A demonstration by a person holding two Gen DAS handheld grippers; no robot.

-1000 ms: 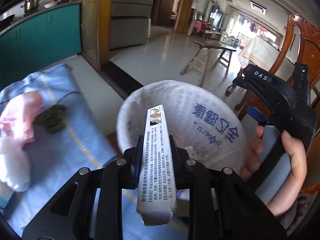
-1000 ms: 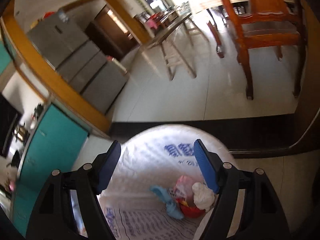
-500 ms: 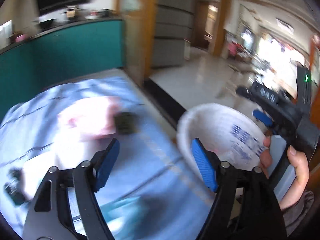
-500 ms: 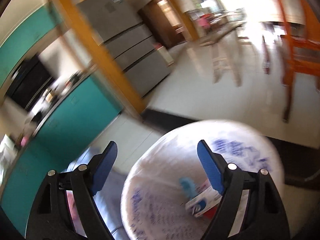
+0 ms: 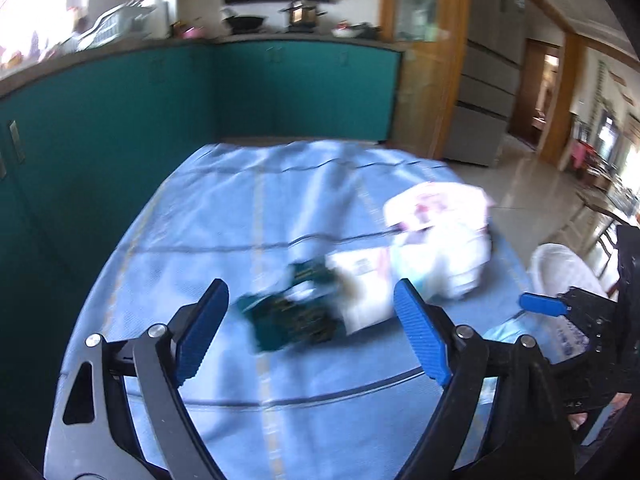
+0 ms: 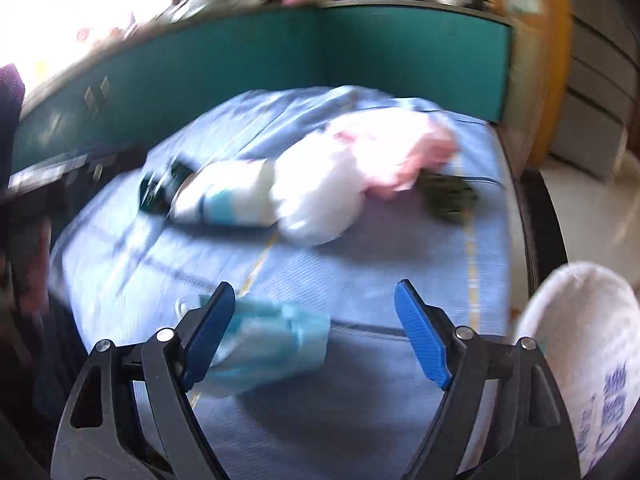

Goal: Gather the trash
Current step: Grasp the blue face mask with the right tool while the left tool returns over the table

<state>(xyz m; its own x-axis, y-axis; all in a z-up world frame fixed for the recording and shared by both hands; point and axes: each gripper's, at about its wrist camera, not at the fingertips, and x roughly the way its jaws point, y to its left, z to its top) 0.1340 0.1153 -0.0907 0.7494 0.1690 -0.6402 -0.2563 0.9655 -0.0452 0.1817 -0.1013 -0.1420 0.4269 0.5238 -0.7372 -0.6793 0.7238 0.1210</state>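
My left gripper [image 5: 310,330] is open and empty above the blue tablecloth [image 5: 224,224]. A dark green packet [image 5: 292,316] lies just ahead between its fingers, with a white packet [image 5: 360,292] and a white and pink plastic bag [image 5: 440,240] to its right. My right gripper [image 6: 314,332] is open and empty over the same cloth [image 6: 360,272]. A light blue face mask [image 6: 268,348] lies by its left finger. The white bag [image 6: 328,184], the green packet [image 6: 160,188] and a dark green lump [image 6: 448,196] lie farther off. The white-lined trash bin [image 6: 588,344] stands at the right, and also shows in the left wrist view [image 5: 560,268].
Teal kitchen cabinets [image 5: 200,92] run behind the table. The table's dark right edge [image 6: 536,232] borders tiled floor [image 5: 532,196]. The other gripper's body [image 5: 592,332] is at the right of the left wrist view. Both views are motion-blurred.
The left gripper let the long white box go into the trash bin and opened. Both grippers swung left from the bin to face the table.
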